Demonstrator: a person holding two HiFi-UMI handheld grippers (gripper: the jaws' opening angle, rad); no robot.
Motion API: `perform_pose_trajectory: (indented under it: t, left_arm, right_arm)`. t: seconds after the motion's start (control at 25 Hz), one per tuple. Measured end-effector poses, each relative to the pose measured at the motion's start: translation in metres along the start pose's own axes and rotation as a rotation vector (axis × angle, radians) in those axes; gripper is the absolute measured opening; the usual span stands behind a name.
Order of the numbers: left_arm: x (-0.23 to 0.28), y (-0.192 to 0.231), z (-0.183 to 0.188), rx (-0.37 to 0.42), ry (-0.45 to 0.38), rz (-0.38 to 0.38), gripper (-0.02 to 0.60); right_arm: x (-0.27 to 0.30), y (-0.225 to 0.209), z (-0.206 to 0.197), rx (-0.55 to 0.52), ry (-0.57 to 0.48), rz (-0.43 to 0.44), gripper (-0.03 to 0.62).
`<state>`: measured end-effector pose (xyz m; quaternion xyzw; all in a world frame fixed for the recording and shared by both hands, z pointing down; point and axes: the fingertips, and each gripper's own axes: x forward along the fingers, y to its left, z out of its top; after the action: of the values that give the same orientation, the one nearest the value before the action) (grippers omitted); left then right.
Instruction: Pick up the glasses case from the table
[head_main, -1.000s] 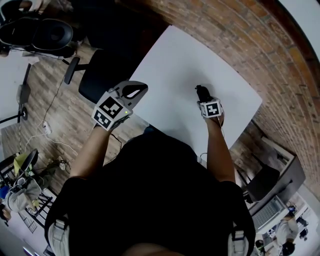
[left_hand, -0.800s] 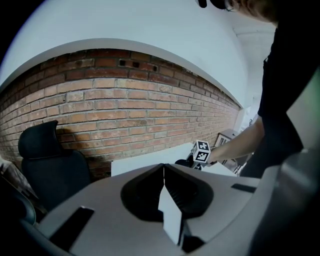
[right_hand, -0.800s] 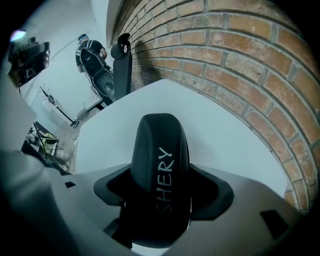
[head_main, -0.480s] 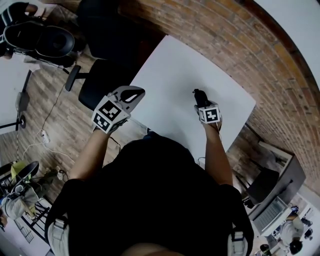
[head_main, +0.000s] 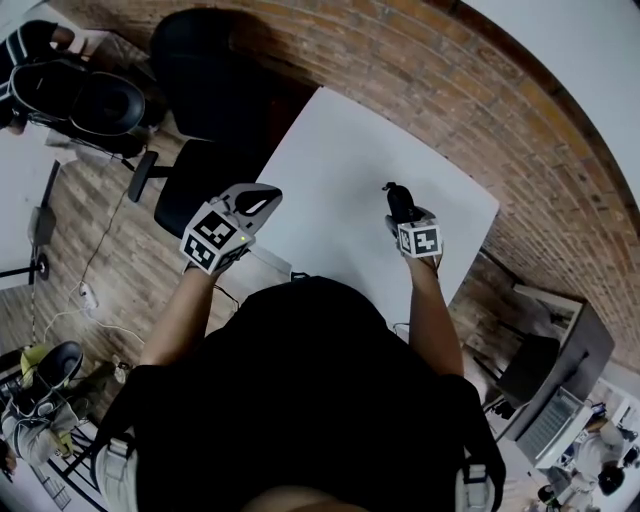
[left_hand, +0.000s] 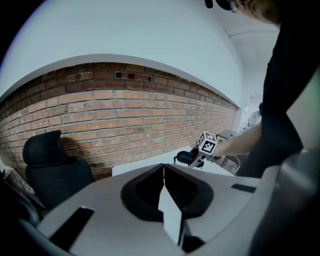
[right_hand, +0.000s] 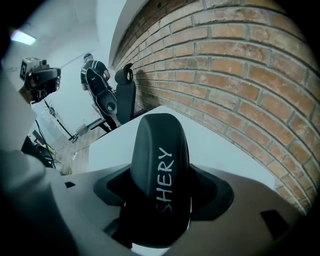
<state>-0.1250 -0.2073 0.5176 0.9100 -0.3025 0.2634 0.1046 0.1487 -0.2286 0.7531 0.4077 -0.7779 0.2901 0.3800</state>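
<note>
Pinching the glasses case (right_hand: 160, 150) in our right hand-held gripper (head_main: 398, 205) above the worktop (head_main: 340, 150), left hand-held gripper (left_hand: 164, 175) pressed together, we judge pickup done; next, hold steady

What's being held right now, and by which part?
The right gripper holds the glasses case by one end, the other end sticking out past the jaws. The left gripper holds nothing.

Black glasses case (right_hand: 160, 150) clamped in right gripper (right_hand: 160, 210) jaws; white table (right_hand: 222, 150) beyond, brick wall (right_hand: 240, 65) at right.

Brick wall (head_main: 420, 65), wood floor (head_main: 95, 235), black chair (head_main: 195, 175).
</note>
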Motion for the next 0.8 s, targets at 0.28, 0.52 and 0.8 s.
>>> perform_pose_trajectory:
  t: [0.28,0.52,0.8]
  left_arm:
    - [-0.010,0.002,0.003,0.019,-0.014,0.000,0.012]
    - [-0.013,0.001,0.008,0.030,-0.026,-0.002,0.012]
    - [-0.022,0.000,0.008,0.034,-0.037,-0.004,0.012]
  right_arm:
    - [-0.036,0.004,0.023,0.013,-0.084,-0.017,0.330]
    - [-0.056,0.011,0.035,-0.004,-0.124,-0.024,0.331]
    - [-0.083,0.024,0.054,-0.005,-0.200,-0.020,0.331]
